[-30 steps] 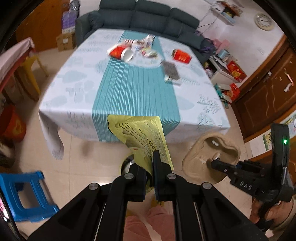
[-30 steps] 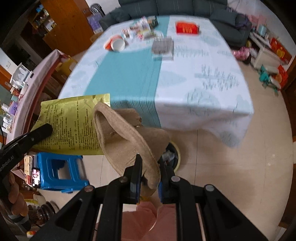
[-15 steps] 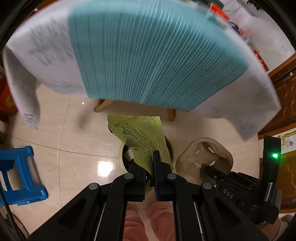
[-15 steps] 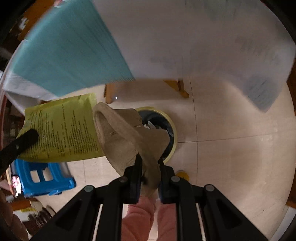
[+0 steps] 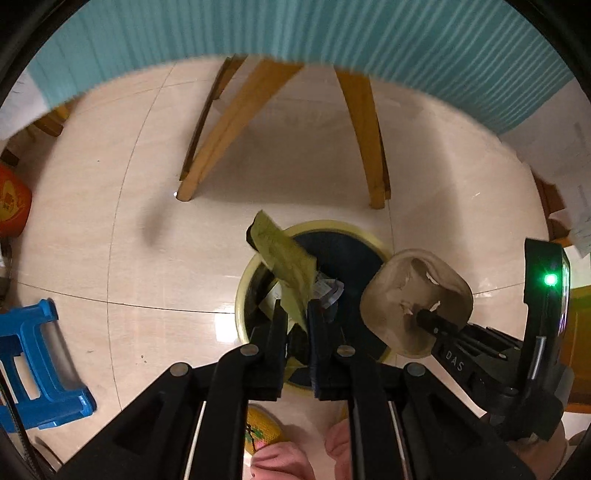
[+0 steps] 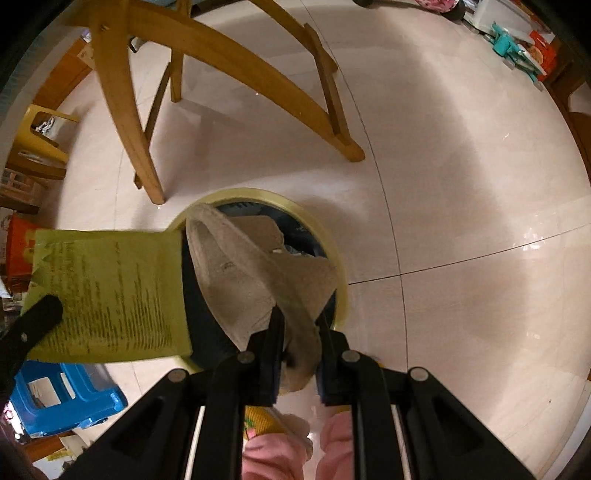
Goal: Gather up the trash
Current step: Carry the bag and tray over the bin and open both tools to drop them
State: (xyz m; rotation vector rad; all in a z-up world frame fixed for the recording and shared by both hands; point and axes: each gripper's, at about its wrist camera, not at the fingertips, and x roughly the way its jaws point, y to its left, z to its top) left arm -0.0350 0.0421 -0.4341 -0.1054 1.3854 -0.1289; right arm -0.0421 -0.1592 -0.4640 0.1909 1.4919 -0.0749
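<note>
A round yellow-rimmed trash bin with a dark liner and some litter inside stands on the floor right below both grippers. My left gripper points down over it; its jaws are opening, and a yellow printed paper still stands between them, leaning left with a gap beside it. My right gripper is shut on a beige pulp cup tray, which hangs over the bin's right side.
Wooden table legs stand just behind the bin, under the hanging teal tablecloth. A blue plastic stool is at the left. A person's pink trouser legs and a yellow slipper are at the bottom.
Both grippers have dropped from above the table to just over the bin, carrying the paper and the tray. The left jaws have parted a little and the paper now leans left.
</note>
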